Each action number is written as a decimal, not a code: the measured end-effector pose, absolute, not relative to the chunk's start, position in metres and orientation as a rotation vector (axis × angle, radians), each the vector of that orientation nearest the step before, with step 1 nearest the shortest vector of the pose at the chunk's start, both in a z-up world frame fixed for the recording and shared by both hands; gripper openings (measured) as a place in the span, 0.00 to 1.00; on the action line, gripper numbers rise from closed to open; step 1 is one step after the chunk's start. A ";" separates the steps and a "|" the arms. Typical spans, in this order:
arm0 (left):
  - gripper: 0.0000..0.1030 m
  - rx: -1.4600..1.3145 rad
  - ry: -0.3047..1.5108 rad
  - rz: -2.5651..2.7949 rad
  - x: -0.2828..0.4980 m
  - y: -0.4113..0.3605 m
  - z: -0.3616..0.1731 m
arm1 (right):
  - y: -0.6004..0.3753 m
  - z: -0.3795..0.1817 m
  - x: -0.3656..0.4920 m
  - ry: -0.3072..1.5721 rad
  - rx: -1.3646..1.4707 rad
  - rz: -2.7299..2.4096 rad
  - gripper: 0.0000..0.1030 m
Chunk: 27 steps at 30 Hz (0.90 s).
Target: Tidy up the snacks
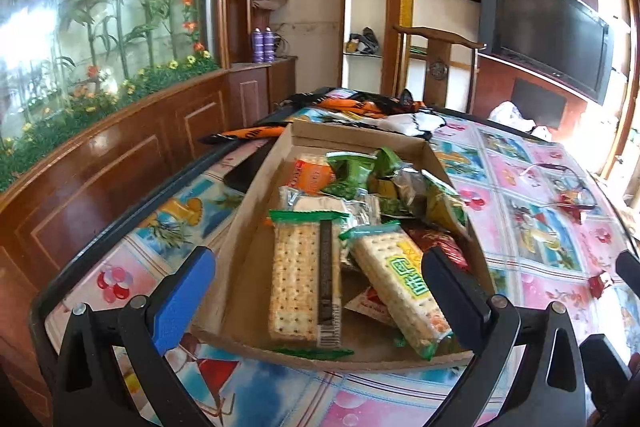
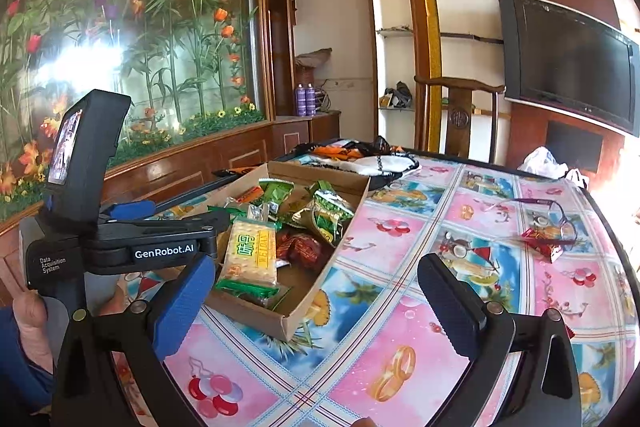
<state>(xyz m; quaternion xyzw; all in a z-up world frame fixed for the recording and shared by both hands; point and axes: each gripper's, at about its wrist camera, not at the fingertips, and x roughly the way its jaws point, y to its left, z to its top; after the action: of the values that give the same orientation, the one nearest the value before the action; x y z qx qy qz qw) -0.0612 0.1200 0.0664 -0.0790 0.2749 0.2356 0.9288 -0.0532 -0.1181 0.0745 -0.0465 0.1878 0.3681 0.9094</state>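
Note:
A shallow cardboard box (image 1: 248, 227) (image 2: 296, 319) on the patterned table holds cracker packs (image 1: 306, 279) (image 2: 250, 255), green snack bags (image 1: 350, 171) (image 2: 330, 215) and red wrapped snacks (image 1: 440, 243) (image 2: 304, 247). My left gripper (image 1: 320, 291) hangs open over the box's near end, nothing between its fingers; its body (image 2: 120, 243) shows at the left of the right wrist view. My right gripper (image 2: 316, 301) is open above the tablecloth, right of the box. A loose red snack (image 2: 544, 243) (image 1: 572, 209) lies beside purple glasses (image 2: 552, 215) at the right.
Orange and black wrappers (image 1: 360, 107) and a white cloth item (image 2: 380, 163) lie behind the box. A wooden chair (image 2: 460, 115) stands at the table's far edge. A white plastic bag (image 2: 548, 161) sits at the far right. A wood-panelled wall runs along the left.

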 end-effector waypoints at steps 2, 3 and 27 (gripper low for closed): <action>1.00 -0.146 0.550 0.503 -0.063 0.118 0.067 | -0.119 0.074 -0.053 0.391 -0.092 0.756 0.99; 1.00 -0.139 0.544 0.515 -0.063 0.117 0.067 | -0.119 0.074 -0.052 0.392 -0.090 0.752 0.99; 1.00 -0.042 0.567 0.525 -0.060 0.108 0.064 | -0.119 0.067 -0.044 0.442 -0.087 0.732 0.99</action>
<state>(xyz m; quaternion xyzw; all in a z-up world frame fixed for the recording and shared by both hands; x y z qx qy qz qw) -0.0597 0.1076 0.0643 -0.0205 0.2764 0.2562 0.9260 -0.0440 -0.1191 0.0667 -0.0420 0.2141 0.3550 0.9091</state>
